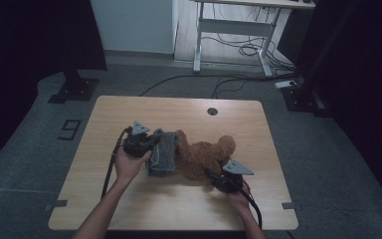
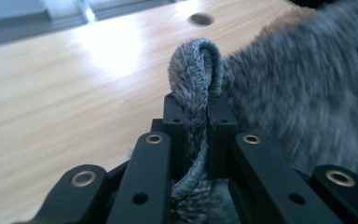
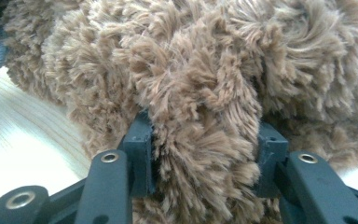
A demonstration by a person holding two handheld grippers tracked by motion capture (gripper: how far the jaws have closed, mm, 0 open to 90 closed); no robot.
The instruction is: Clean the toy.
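Observation:
A brown plush teddy bear (image 1: 201, 155) lies on its side in the middle of the wooden table (image 1: 129, 114), with a grey knitted garment (image 1: 162, 153) at its left end. My left gripper (image 1: 151, 144) is shut on a folded edge of the grey knit (image 2: 196, 70); the fold stands up between the pads. Grey fur-like knit (image 2: 307, 88) spreads to the right of the jaws. My right gripper (image 1: 213, 175) is at the bear's near right side, shut on a thick tuft of its brown body (image 3: 205, 121), which bulges between the two jaws.
A round cable hole (image 1: 212, 110) sits near the table's far edge. Beyond the table stand a white desk frame (image 1: 231, 30) with cables on the floor and a dark stand base (image 1: 74, 87) at the left. Bare tabletop lies to both sides and in front.

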